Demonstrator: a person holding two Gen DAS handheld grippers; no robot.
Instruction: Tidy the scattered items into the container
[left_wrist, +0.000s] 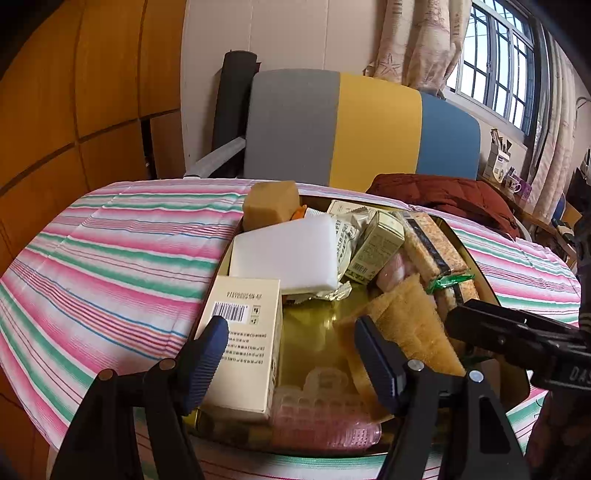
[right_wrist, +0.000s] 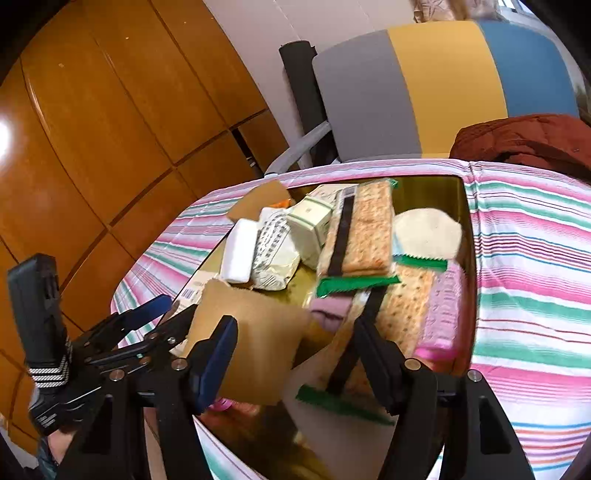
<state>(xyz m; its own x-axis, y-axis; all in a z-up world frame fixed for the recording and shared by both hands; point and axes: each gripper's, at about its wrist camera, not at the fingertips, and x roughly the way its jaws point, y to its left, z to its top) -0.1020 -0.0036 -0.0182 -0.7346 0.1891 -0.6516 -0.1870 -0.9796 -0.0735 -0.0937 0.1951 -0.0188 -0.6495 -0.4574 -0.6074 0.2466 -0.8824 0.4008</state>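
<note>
A gold tray (left_wrist: 314, 325) sits on the striped table and holds several items: a white box with a barcode (left_wrist: 245, 332), a white sponge block (left_wrist: 291, 251), a tan sponge (left_wrist: 402, 332), cracker packs (left_wrist: 432, 243), a pink ribbed item (left_wrist: 325, 421). My left gripper (left_wrist: 291, 350) is open and empty above the tray's near edge, one finger over the barcode box. My right gripper (right_wrist: 295, 354) is open and empty above the tray (right_wrist: 428, 188), with the tan sponge (right_wrist: 255, 332) and a cracker pack (right_wrist: 369, 232) below it. The left gripper also shows in the right wrist view (right_wrist: 166, 314).
The striped cloth (left_wrist: 110, 266) covers the round table. A grey, yellow and blue chair (left_wrist: 362, 129) stands behind it with a dark red jacket (left_wrist: 443, 195). Wooden panels (right_wrist: 92, 129) are at the left. The right gripper's body (left_wrist: 517, 332) reaches in from the right.
</note>
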